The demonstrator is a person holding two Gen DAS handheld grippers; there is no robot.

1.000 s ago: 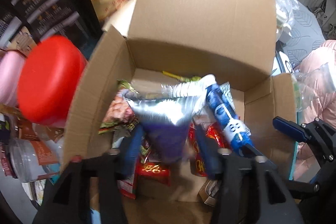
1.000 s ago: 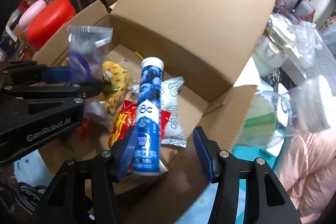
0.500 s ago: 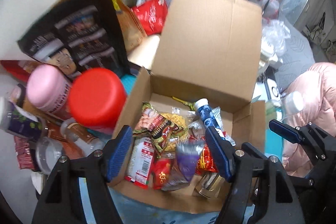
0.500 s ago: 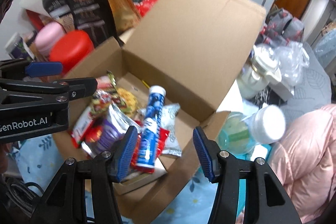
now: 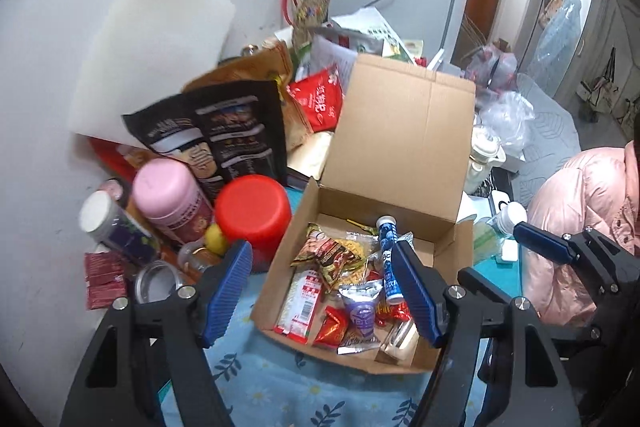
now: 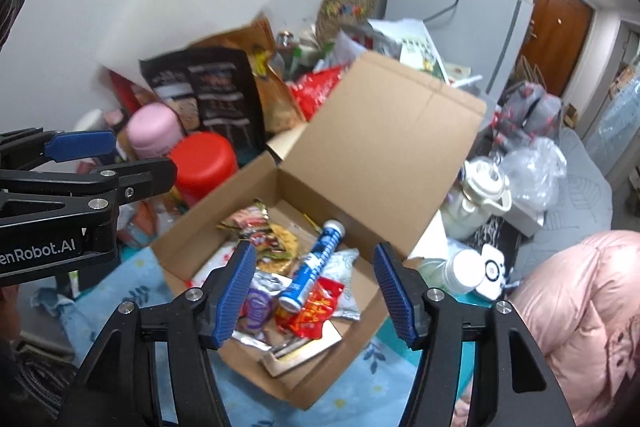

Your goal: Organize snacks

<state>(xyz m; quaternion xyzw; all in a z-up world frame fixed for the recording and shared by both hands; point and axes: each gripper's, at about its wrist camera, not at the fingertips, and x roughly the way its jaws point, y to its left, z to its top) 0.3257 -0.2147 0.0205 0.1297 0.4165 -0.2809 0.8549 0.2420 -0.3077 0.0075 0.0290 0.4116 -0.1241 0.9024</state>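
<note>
Left hand-held gripper (image 5: 324,293): released, nothing between its ribbed blue pads. Right hand-held gripper (image 6: 314,293): its jaws have just been opening, also empty. We hold both above the near edge of the table (image 5: 280,383), pointing down into the cardboard box (image 5: 404,147), flap upright at the far side. The snacks lie inside: flat crinkly foil packets (image 5: 332,255) to the left, a purple pouch (image 6: 258,307) mid-front, then the rigid blue tube (image 6: 316,263). Its long axis runs near-to-far, cap away from us. We judge the right hand nearer it.
</note>
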